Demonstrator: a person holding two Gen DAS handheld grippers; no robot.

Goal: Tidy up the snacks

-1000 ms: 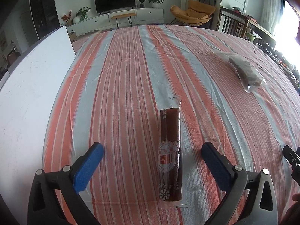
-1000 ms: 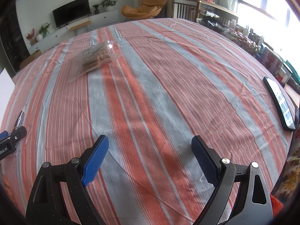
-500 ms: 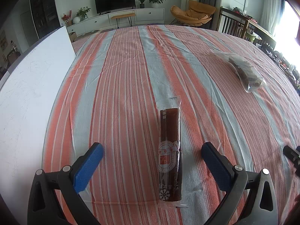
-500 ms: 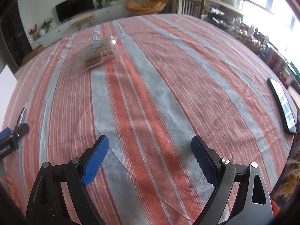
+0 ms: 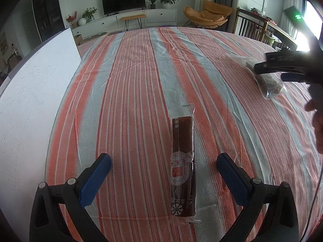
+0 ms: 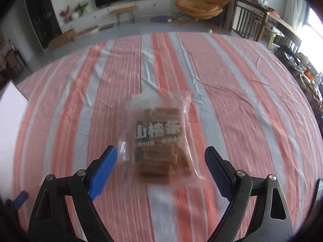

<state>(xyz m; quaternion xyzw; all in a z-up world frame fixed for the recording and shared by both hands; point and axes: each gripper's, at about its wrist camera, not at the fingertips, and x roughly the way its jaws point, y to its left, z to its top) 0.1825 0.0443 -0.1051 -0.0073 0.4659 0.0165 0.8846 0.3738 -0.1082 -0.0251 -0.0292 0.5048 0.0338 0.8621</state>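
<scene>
A long dark-brown snack bar in a clear wrapper (image 5: pixel 183 167) lies lengthwise on the striped tablecloth, between the wide-spread fingers of my open left gripper (image 5: pixel 164 167), untouched. A clear bag of tan snack sticks with white lettering (image 6: pixel 159 143) lies flat in the right wrist view, its near end between the spread blue pads of my open right gripper (image 6: pixel 161 161). That same bag (image 5: pixel 269 82) appears at the far right of the left wrist view, with the right gripper's black body (image 5: pixel 286 65) hovering over it.
A white board (image 5: pixel 30 100) lies along the table's left side. A hand (image 5: pixel 318 125) shows at the right edge of the left view. The left gripper's blue tip (image 6: pixel 21 197) peeks in at lower left of the right view. Chairs stand beyond the table's far right.
The right gripper has swung left and forward across the table until the bag of sticks lies between its fingers; it now shows in the left view. The left gripper has not moved.
</scene>
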